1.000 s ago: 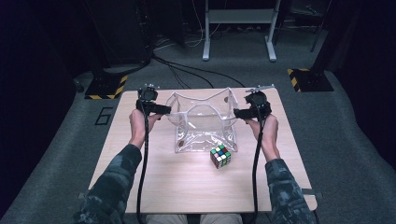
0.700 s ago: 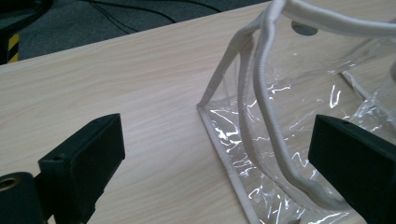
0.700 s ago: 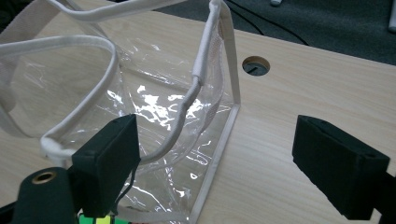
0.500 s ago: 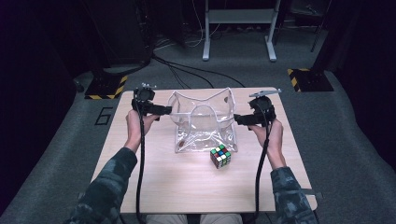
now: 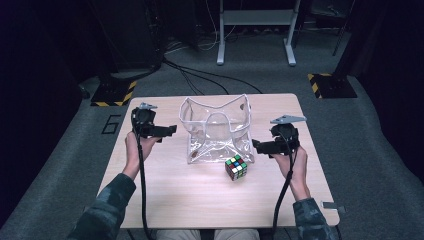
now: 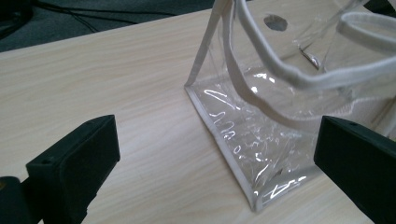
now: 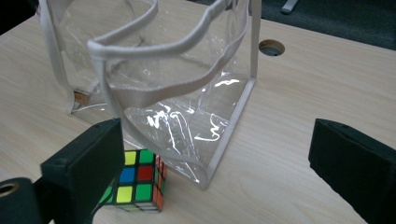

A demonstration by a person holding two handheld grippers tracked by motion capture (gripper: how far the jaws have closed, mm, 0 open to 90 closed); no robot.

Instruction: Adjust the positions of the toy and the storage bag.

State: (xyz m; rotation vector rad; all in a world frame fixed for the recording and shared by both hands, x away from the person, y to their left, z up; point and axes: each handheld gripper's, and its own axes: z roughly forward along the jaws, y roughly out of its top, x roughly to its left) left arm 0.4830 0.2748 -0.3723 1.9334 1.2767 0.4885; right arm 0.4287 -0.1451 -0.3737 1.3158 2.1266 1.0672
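Now both black grippers, left (image 5: 170, 131) and right (image 5: 256, 146), have just been opening, empty, beside the see-through plastic bag (image 5: 216, 127); next, grab the colourful puzzle cube (image 5: 236, 167).

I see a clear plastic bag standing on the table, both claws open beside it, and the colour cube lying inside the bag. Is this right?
Not quite: the colour cube is not inside the clear plastic bag. It sits on the table just outside the bag's near corner, as the high view and the right gripper view show. The rest holds: the left claw and right claw are open beside the bag.
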